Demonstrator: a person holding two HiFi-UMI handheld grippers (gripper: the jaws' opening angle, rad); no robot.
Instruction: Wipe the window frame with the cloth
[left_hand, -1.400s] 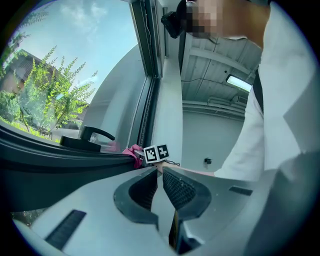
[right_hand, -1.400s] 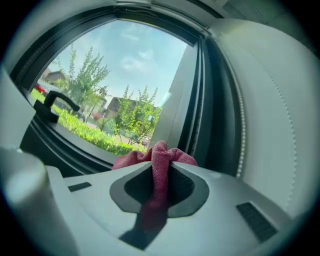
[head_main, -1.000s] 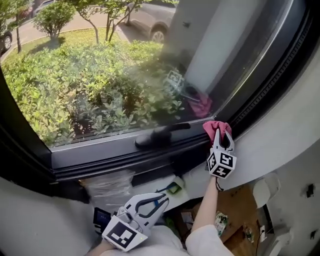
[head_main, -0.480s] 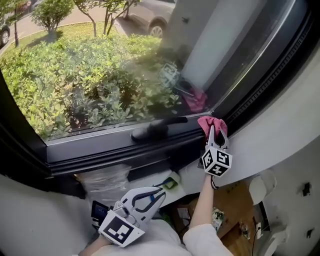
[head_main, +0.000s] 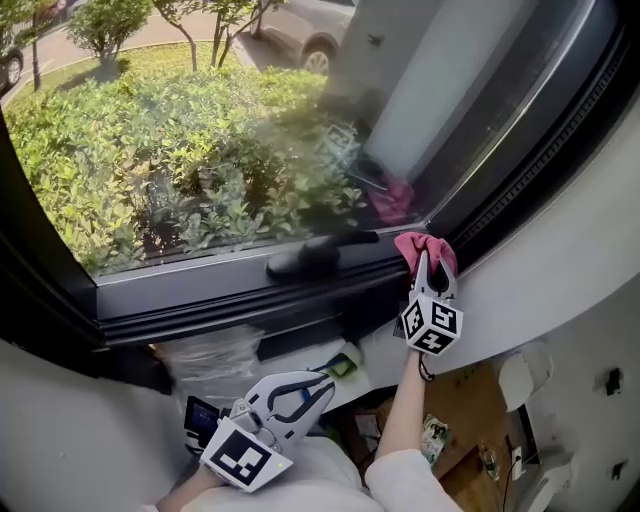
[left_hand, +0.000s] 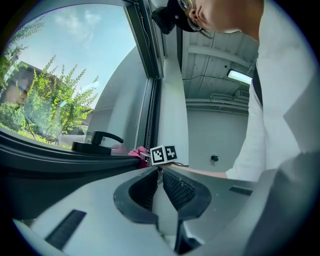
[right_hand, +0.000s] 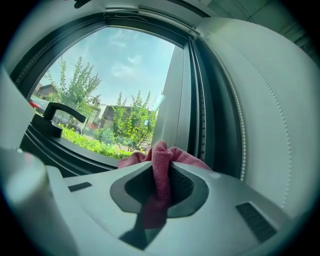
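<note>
I'm pinching the crumpled pink cloth (head_main: 425, 247) in my right gripper (head_main: 428, 262) at the dark metal window frame (head_main: 250, 300), with my left gripper (head_main: 318, 385) idling closed. I'm risking snagging it on the black lever handle (head_main: 310, 258).

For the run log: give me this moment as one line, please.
right gripper: shut on pink cloth, at lower right corner of window frame | left gripper: shut, empty, held low | phase: wiping

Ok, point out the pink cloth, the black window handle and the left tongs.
pink cloth (right_hand: 161, 156): right gripper view, the bunched fold at its top.
black window handle (head_main: 305, 261): head view, its thick base end.
left tongs (left_hand: 159, 171): left gripper view, where the closed tips meet.
</note>
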